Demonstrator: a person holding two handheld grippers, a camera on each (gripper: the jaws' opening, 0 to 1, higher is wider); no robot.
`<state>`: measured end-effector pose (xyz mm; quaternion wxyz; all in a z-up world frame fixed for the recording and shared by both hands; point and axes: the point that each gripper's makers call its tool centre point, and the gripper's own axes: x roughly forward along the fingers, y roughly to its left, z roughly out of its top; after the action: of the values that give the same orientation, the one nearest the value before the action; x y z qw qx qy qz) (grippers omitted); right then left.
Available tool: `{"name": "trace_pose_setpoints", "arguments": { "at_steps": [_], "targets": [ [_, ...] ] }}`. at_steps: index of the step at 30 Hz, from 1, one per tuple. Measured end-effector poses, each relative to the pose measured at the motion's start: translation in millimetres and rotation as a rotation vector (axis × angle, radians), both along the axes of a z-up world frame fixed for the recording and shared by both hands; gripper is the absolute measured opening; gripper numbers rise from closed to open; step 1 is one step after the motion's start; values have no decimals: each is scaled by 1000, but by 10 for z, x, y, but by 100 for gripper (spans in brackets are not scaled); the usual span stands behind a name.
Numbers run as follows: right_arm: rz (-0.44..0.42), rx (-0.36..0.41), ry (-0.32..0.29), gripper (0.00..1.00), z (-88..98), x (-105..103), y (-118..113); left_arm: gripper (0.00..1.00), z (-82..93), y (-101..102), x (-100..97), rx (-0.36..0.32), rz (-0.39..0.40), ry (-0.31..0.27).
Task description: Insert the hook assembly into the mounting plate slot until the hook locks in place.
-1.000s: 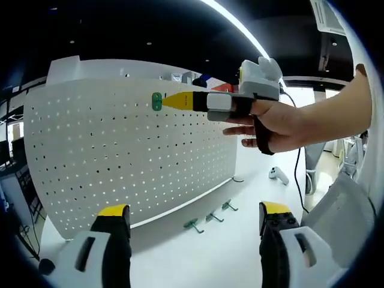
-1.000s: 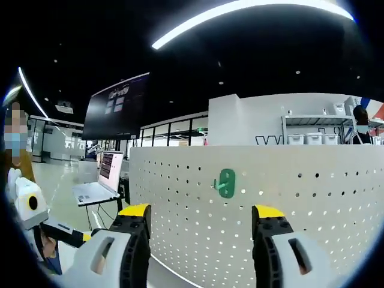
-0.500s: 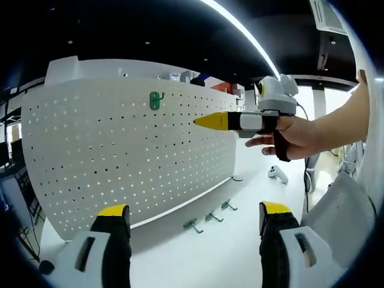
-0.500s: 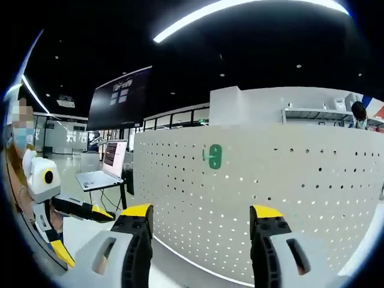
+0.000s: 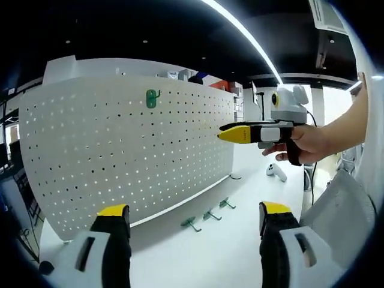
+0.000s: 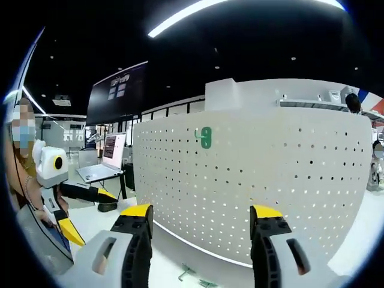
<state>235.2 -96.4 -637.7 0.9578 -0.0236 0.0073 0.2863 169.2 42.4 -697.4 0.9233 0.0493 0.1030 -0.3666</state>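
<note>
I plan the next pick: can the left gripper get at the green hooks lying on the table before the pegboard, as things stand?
Probably yes: the left gripper is open, and the green hooks lie on bare table ahead of its jaws, with nothing between.

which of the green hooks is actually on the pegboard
The green hook near the top edge of the white pegboard is the mounted one. The three spare hooks lie on the table at the board's foot.

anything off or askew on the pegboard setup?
Nothing stands out. The green hook sits upright on the white perforated pegboard; three spare green hooks lie on the white table at its foot. Both grippers empty, open.
</note>
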Motion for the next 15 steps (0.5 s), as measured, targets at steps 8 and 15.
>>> {"name": "trace_pose_setpoints", "arguments": {
  "at_steps": [8, 15],
  "targets": [
    [-4, -2, 29, 64, -136, -155, -145, 92, -14, -37, -32, 3, -12, 6],
    [-16, -18, 66, 64, -287, -271, -294, 91, -44, -25, -48, 12, -15, 14]
  ]
}}
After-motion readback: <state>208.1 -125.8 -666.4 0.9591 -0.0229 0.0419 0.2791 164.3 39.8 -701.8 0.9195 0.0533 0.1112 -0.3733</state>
